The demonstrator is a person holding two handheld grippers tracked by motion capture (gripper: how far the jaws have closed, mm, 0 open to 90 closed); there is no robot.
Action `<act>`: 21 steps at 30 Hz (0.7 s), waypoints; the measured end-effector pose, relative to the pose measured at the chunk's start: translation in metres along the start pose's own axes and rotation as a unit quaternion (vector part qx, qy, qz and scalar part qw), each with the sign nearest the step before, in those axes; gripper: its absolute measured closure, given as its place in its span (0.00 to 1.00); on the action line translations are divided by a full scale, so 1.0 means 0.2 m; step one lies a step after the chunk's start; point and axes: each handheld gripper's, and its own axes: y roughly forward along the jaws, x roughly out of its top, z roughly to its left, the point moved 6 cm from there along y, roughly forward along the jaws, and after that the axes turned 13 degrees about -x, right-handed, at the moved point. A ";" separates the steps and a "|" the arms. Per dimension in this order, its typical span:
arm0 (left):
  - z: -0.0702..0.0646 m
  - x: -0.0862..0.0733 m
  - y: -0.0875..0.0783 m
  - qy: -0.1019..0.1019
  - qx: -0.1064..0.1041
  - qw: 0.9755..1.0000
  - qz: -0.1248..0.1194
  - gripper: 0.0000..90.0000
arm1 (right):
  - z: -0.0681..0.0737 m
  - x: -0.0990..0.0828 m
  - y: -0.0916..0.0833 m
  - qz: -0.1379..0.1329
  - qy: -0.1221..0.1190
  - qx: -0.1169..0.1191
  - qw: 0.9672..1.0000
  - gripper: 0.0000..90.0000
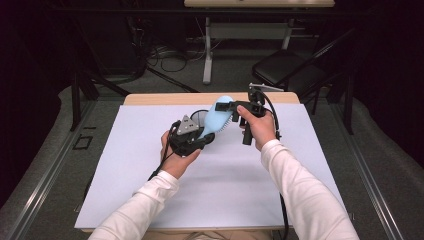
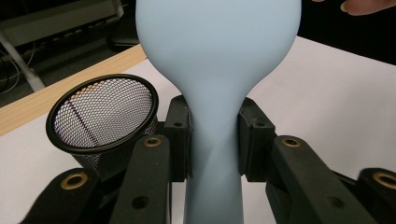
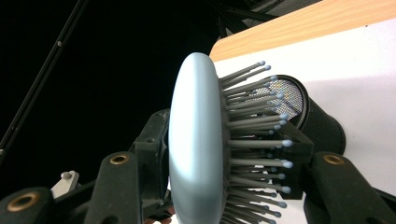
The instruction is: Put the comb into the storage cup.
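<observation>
A light blue hairbrush (image 1: pixel 216 120) is held above the table between both hands. My left gripper (image 1: pixel 206 141) is shut on its narrow handle (image 2: pixel 215 154), one pad on each side. The brush's rounded back (image 2: pixel 219 42) widens above those pads. My right gripper (image 1: pixel 231 106) is shut on the brush head (image 3: pixel 196 140), with one jaw against the smooth back and the other pressed into the grey bristles (image 3: pixel 254 135). A black mesh cup (image 1: pixel 198 117) stands upright on the table just behind the brush, its open rim (image 2: pixel 100 79) near my left jaws.
A white sheet (image 1: pixel 150 165) covers the table, with a strip of wooden edge (image 1: pixel 160 99) showing at the far side. Beyond it stand a black folding chair (image 1: pixel 290 70) and a desk leg (image 1: pixel 207 50), with cables on the floor.
</observation>
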 end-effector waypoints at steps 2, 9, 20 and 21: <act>0.00 0.00 0.00 -0.001 0.000 1.000 0.000 0.77 | 0.00 0.00 0.00 -0.001 0.001 0.001 1.000 0.53; 0.00 0.00 0.01 -0.001 -0.002 1.000 -0.001 0.77 | 0.00 0.00 0.00 0.004 0.004 0.000 1.000 0.54; 0.00 -0.01 0.01 -0.002 0.000 1.000 0.000 0.77 | 0.00 0.00 -0.01 0.003 0.003 0.000 1.000 0.55; 0.00 -0.01 0.01 -0.002 -0.001 1.000 -0.001 0.77 | 0.00 0.00 -0.01 0.003 0.003 0.000 1.000 0.55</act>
